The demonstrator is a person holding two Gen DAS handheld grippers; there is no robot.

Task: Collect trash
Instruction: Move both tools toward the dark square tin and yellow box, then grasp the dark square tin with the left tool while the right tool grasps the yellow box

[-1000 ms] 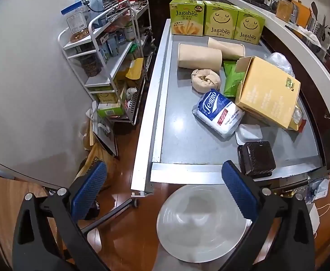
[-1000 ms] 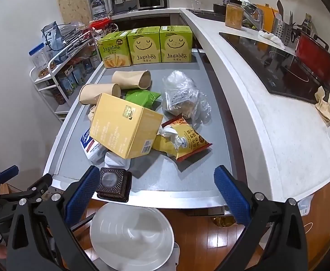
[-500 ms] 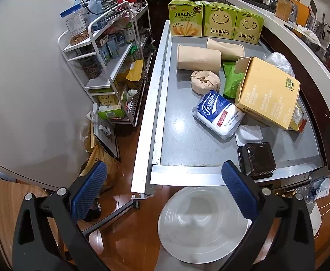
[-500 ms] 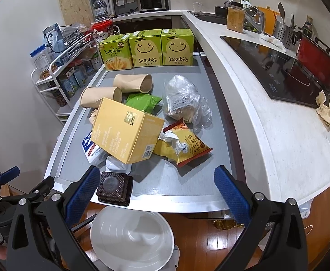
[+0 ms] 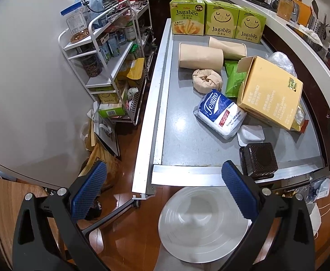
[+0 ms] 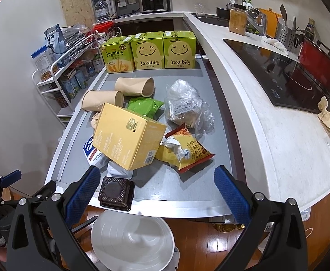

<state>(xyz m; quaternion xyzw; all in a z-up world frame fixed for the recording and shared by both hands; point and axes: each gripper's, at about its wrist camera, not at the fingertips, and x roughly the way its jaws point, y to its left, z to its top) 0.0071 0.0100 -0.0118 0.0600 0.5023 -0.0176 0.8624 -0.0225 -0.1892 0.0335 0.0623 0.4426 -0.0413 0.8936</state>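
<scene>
Right wrist view: right gripper wide open, empty, hovering before near edge of grey tray table. White bin on floor directly below. Dark square container just inside left pad, at table edge. Yellow box ahead, tilted over Tempo tissue pack; chip bag ahead, centre.

Left wrist view: left gripper wide open, empty, same container beside right pad; paper cups far ahead.

Grey metal table, yellow box, snack bags, paper cups
</scene>
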